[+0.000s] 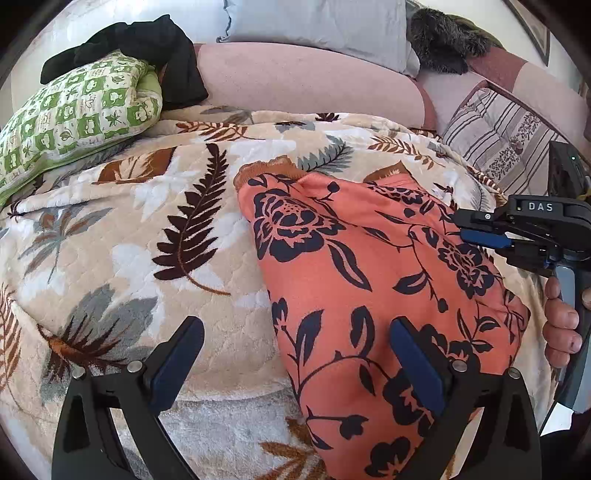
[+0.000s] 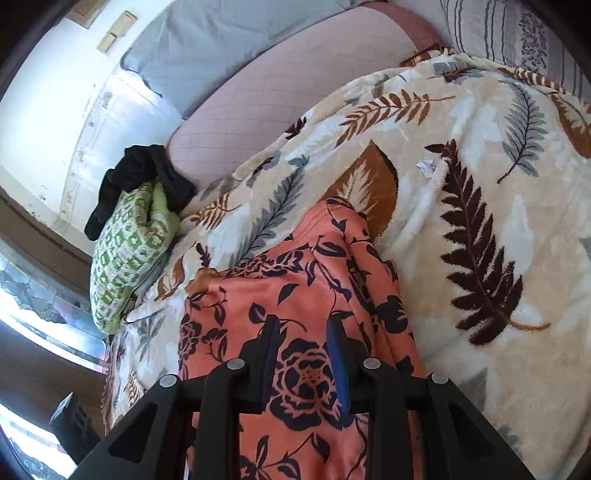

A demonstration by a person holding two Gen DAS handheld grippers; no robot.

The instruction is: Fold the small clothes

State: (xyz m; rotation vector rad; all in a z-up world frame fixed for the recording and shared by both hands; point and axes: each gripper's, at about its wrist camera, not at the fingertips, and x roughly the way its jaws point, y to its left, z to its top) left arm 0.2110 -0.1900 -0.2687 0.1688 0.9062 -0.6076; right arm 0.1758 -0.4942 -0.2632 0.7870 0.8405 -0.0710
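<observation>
An orange garment with a dark floral print lies spread on a leaf-patterned blanket; it also shows in the right wrist view. My left gripper is open wide above the garment's near left edge, its right finger over the fabric. My right gripper hovers over the garment with its jaws partly apart and nothing between them. It also shows in the left wrist view at the garment's right edge, held by a hand.
A green checked pillow with a black garment on it lies at the far left. A pink bolster, a grey pillow and a striped cushion line the back.
</observation>
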